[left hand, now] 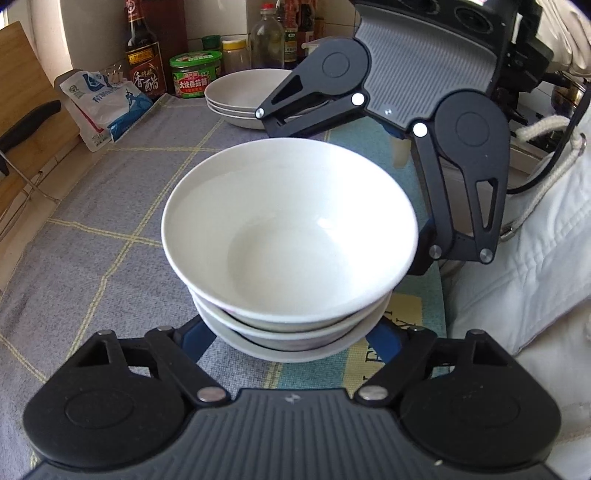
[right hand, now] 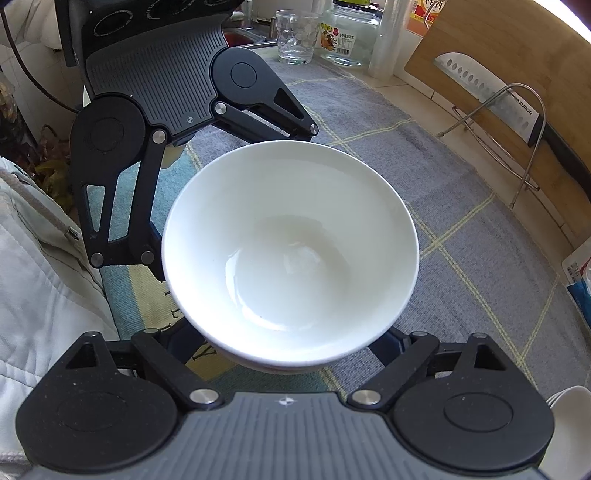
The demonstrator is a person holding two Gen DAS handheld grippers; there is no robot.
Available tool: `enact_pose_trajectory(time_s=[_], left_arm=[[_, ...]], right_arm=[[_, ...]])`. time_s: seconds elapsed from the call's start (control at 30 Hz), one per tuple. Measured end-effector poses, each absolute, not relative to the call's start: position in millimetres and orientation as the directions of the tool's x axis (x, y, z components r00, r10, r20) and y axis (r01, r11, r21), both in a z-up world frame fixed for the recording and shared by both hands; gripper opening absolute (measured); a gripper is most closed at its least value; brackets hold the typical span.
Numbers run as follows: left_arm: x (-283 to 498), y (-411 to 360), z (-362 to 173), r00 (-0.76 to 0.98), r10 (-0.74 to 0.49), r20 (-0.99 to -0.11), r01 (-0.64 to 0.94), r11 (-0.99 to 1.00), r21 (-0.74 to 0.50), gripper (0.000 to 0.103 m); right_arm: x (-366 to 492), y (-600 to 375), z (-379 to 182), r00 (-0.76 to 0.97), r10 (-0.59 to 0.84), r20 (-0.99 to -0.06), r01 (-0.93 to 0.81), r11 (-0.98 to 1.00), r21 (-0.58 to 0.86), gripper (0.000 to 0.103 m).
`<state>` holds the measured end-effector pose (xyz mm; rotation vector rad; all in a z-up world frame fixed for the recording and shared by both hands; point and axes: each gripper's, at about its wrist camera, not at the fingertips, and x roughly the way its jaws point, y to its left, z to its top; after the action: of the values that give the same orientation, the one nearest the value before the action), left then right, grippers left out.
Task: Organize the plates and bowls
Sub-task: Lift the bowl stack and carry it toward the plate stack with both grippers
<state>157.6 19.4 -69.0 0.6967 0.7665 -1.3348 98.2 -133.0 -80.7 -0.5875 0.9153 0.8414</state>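
Observation:
A stack of three white bowls [left hand: 288, 221] stands on the grey checked cloth [left hand: 110, 229], with the top bowl [right hand: 291, 251] empty. My left gripper [left hand: 290, 334] reaches in from the near side. Its blue fingers [left hand: 195, 341] flank the lowest bowls, and the pads are hidden under the rims. My right gripper [right hand: 286, 350] comes from the opposite side, its fingers [right hand: 388, 345] tight against the stack below the top rim. Each gripper's black linkage [left hand: 461, 184] shows in the other's view [right hand: 110, 177], across the bowls.
Stacked shallow white dishes [left hand: 243, 99] sit at the back by a green jar [left hand: 195, 74], sauce bottles [left hand: 142, 55] and a bag [left hand: 107, 103]. A glass [right hand: 295, 35], a jar [right hand: 347, 37] and a knife on a wire rack [right hand: 487, 92] are nearby. A person's white clothing [left hand: 535, 258] borders the table.

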Motion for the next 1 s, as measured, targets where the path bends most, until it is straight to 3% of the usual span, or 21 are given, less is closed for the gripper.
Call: enact_pose_trajectory(time_s=[1.0], left_arm=[[163.6, 13.2, -70.1, 0.064, -0.551, -0.832, 0.992, 0.127, -0.008, 0.086]], right_arm=[[98.4, -133.8, -78.4, 0.330, 0.378, -0.865, -0.830, 0.552, -0.075, 0.092]])
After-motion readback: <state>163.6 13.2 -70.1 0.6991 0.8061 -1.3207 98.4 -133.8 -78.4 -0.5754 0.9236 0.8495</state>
